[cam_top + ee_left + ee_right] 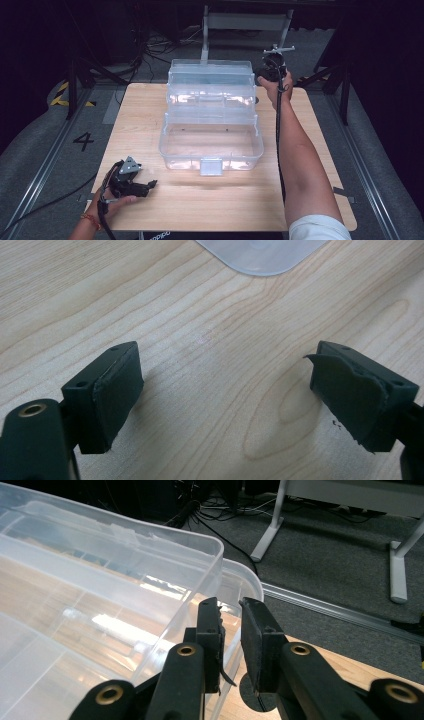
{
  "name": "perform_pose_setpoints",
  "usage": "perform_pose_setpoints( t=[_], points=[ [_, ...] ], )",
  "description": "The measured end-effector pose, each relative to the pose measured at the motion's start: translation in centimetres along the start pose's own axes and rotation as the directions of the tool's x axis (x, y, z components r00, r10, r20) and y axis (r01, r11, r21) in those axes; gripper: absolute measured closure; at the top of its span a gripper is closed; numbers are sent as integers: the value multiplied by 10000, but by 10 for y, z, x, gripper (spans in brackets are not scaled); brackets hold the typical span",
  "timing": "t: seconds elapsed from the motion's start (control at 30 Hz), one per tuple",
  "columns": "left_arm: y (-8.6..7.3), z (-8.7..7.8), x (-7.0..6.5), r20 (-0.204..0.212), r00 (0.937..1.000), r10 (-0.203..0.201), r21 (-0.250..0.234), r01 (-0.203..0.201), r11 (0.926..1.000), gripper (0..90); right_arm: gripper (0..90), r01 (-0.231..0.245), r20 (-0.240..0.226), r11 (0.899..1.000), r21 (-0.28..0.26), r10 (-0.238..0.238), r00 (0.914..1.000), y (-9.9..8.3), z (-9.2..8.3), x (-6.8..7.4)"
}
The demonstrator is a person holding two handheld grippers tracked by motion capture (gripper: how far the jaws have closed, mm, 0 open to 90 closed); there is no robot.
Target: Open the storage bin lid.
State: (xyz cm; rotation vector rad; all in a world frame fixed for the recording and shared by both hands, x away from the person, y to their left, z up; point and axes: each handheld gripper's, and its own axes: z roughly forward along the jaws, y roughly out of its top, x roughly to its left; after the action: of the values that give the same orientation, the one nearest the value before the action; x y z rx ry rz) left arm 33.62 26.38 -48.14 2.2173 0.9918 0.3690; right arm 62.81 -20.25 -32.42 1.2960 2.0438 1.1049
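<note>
On the wooden table (150, 125), mid-top: clear plastic tiered box (212, 117), standing open, trays stepped back. At its far right corner: right gripper (230, 630), jaws nearly together, wall of the box's rear tray between the pads. Near the table's front left edge: left gripper (225, 395), spread wide, holding nothing, over bare wood.

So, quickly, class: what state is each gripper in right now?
Left gripper: open, holding nothing, above the table.
Right gripper: nearly shut beside the clear box, gripping nothing visible.
</note>
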Motion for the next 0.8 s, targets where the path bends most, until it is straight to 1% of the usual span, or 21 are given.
perform_pose_setpoints(
  t=[0.07, 0.1, 0.33, 0.57, 0.77, 0.8],
  points=[
    [0, 0, 0, -9, 10000, 38, 13, -38, 10000, 141, 787, 27, -18, 10000, -6, -27, 10000, 0, 0, 1],
    [0, 0, -1, 29, 10000, -80, -12, 81, 10000, 141, 787, 31, -22, 10000, -9, -31, 10000, 0, -1, 1],
    [0, 0, 0, 19, 10000, -48, 3, 48, 10000, 141, 767, 86, 137, 10000, 26, -86, 9999, -2, -4, 1],
    [0, 0, 0, -11, 10000, 1, 38, -1, 10000, 141, 760, 205, 214, 9998, -61, -204, 9996, -2, -15, 0],
    [0, 0, 0, -25, 10000, -3, 35, 3, 10000, 141, 740, 392, 244, 9992, -31, -391, 9989, -6, -23, 3],
    [0, 0, 0, -21, 10000, -20, 31, 20, 10000, 141, 737, 499, 272, 9988, -3, -499, 9984, -7, -25, 4]
  ],
)
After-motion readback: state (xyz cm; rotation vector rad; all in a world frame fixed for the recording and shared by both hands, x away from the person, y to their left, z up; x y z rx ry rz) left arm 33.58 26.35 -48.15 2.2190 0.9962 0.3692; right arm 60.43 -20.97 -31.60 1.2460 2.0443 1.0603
